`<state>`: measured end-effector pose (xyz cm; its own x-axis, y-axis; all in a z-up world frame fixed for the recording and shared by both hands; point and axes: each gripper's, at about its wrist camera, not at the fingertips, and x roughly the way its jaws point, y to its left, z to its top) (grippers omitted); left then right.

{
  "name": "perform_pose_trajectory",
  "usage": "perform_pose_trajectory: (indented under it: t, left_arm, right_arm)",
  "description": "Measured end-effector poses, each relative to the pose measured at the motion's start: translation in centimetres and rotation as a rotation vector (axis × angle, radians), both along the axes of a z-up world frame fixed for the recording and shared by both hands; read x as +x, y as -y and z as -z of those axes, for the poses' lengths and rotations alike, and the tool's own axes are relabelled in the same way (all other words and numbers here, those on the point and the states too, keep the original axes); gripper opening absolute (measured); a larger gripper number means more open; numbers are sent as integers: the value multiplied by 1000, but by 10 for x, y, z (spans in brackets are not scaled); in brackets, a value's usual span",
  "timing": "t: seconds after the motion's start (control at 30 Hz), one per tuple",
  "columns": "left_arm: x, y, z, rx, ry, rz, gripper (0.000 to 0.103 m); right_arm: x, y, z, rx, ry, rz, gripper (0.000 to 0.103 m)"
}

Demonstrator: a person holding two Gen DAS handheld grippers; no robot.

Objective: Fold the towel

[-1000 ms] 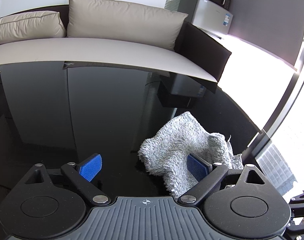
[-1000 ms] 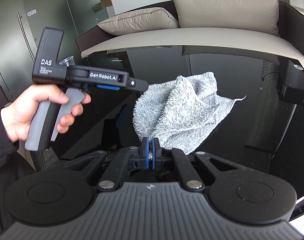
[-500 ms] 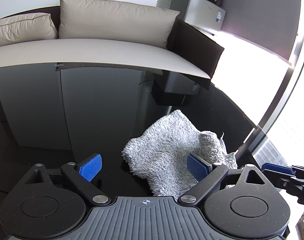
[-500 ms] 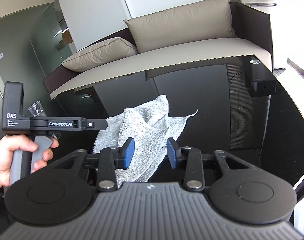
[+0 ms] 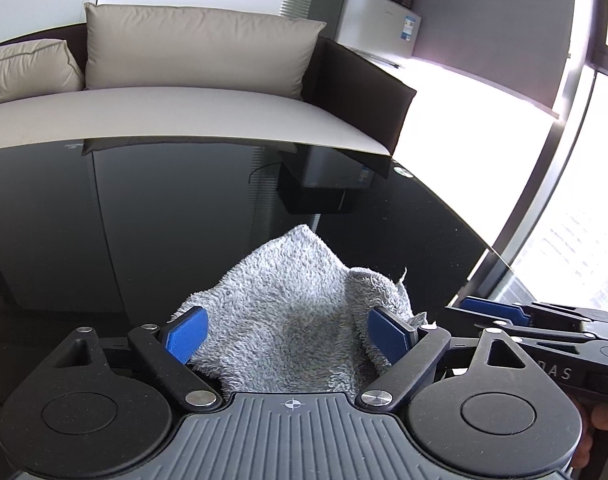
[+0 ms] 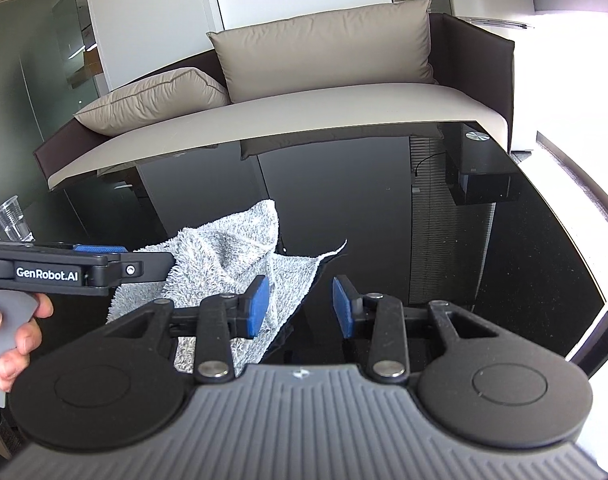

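Left wrist view: grey towel [image 5: 296, 312] lies crumpled on the black glossy tabletop [image 5: 124, 220], bunched between the wide-set pads of the left tool [image 5: 288, 334], whose jaws are closing, not yet pressing cloth. Right wrist view: right tool [image 6: 300, 306] partly open, gripping nothing, towel edge beside its left pad.

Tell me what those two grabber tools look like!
Each gripper, the left and the right, is black plastic with two round discs, a ribbed grey middle, silver pins and bright blue pads on its fingers. One side reads GenRobot.AI in white letters. Each has a pistol handle with a pale grey trigger.
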<state>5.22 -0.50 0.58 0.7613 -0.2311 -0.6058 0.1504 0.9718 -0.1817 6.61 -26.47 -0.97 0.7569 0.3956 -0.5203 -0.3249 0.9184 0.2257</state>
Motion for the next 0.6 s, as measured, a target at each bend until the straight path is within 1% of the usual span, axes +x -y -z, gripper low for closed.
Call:
perform_pose_trajectory:
  t: [0.1,0.23,0.3,0.37,0.4,0.43,0.47,0.6]
  left_arm:
    - [-1,3,-4,-23,15,17,86]
    - [0,7,-4,-35,16,32,86]
    - [2,10,-2,-24,7,41,85]
    - [6,15,3,-8,-12,52,77]
    - [7,17,5,-9,-23,59,67]
    - [9,18,7,-9,-32,66,59]
    - [10,21,9,-7,-39,76,54]
    - [10,26,14,2,-46,106,43]
  right_arm:
    - [5,-1,2,0,-8,19,37]
    - [10,0,4,-4,-20,45,37]
    - [12,1,5,-1,-24,57,37]
    - [13,2,6,5,-27,64,37]
    - [13,2,6,8,-27,62,37]
    - [13,2,6,9,-26,60,37]
    - [13,0,6,7,-23,56,37]
    - [12,-2,6,0,-14,47,37]
